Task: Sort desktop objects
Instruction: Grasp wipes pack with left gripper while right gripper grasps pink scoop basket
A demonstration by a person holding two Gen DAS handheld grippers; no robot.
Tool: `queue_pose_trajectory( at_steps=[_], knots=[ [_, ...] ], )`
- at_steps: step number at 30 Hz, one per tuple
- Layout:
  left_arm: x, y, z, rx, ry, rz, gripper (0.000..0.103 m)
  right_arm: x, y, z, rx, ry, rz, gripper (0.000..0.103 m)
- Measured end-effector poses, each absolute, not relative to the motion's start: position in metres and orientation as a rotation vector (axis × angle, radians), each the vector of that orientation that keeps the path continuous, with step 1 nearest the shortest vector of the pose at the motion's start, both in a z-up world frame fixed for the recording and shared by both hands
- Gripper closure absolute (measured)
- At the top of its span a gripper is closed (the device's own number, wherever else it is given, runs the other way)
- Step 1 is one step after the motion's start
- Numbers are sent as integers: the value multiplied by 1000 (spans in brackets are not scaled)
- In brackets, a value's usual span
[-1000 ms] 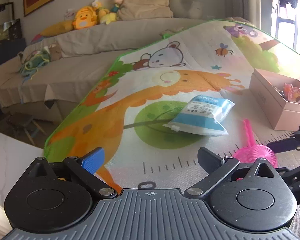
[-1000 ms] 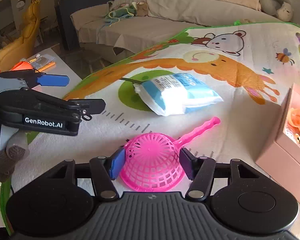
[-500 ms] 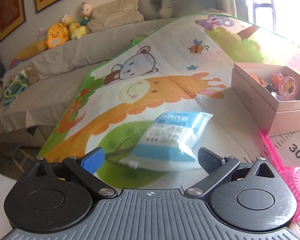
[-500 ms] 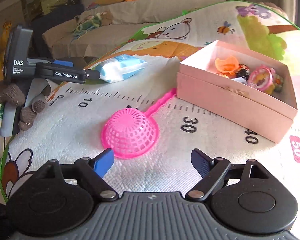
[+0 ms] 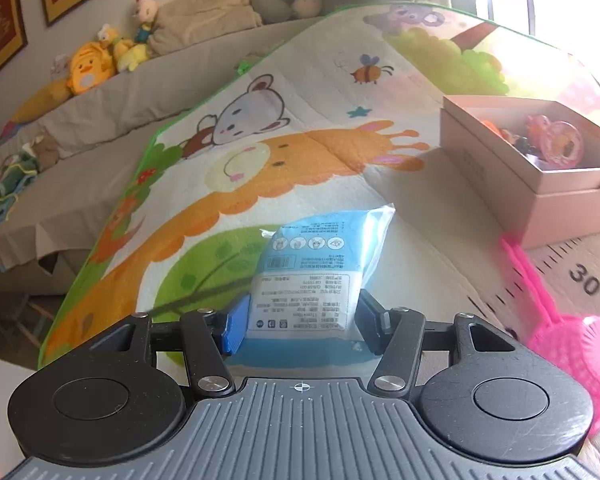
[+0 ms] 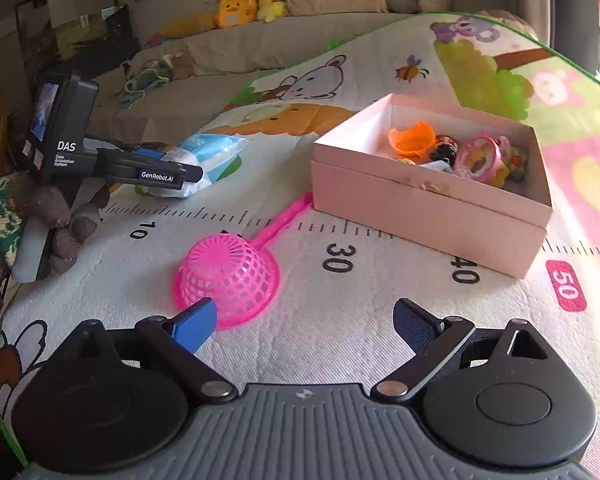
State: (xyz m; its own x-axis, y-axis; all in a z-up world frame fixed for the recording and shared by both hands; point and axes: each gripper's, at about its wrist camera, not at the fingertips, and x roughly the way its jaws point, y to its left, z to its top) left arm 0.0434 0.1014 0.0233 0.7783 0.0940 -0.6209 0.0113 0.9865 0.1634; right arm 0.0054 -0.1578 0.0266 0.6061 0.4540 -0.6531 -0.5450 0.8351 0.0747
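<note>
The blue-and-white packet (image 5: 316,280) lies on the cartoon play mat (image 5: 300,152), its near end pinched between the fingers of the left gripper (image 5: 300,324); the gripper body hides that end's lower edge. The right gripper (image 6: 304,320) hangs with its fingers spread wide, holding nothing. Just ahead of it a pink strainer (image 6: 230,276) sits dome-up, handle tip touching the pink box (image 6: 428,204). The toys inside the box are a jumble, hard to tell apart.
</note>
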Motion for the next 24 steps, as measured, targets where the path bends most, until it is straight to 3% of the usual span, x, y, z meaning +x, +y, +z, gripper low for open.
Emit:
queue_pose_trajectory(
  at_steps=[4, 6, 8, 11, 15, 24],
  knots=[
    [-1, 100, 26, 122, 675, -18, 39, 3, -128, 27, -197, 677, 611, 8],
    [-19, 103, 27, 68, 670, -26, 39, 3, -110, 26, -233, 656, 623, 14],
    [-30, 107, 27, 27, 663, -24, 39, 6, -93, 23, -263, 644, 627, 26],
    [-35, 109, 30, 21, 644, -25, 24, 15, -79, 20, -254, 691, 647, 44],
    [-30, 107, 31, 52, 638, -13, 15, 5, -88, 25, -226, 728, 691, 44],
    [-18, 66, 24, 64, 667, -121, 14, -34, -168, 29, -201, 769, 510, 44]
  ],
)
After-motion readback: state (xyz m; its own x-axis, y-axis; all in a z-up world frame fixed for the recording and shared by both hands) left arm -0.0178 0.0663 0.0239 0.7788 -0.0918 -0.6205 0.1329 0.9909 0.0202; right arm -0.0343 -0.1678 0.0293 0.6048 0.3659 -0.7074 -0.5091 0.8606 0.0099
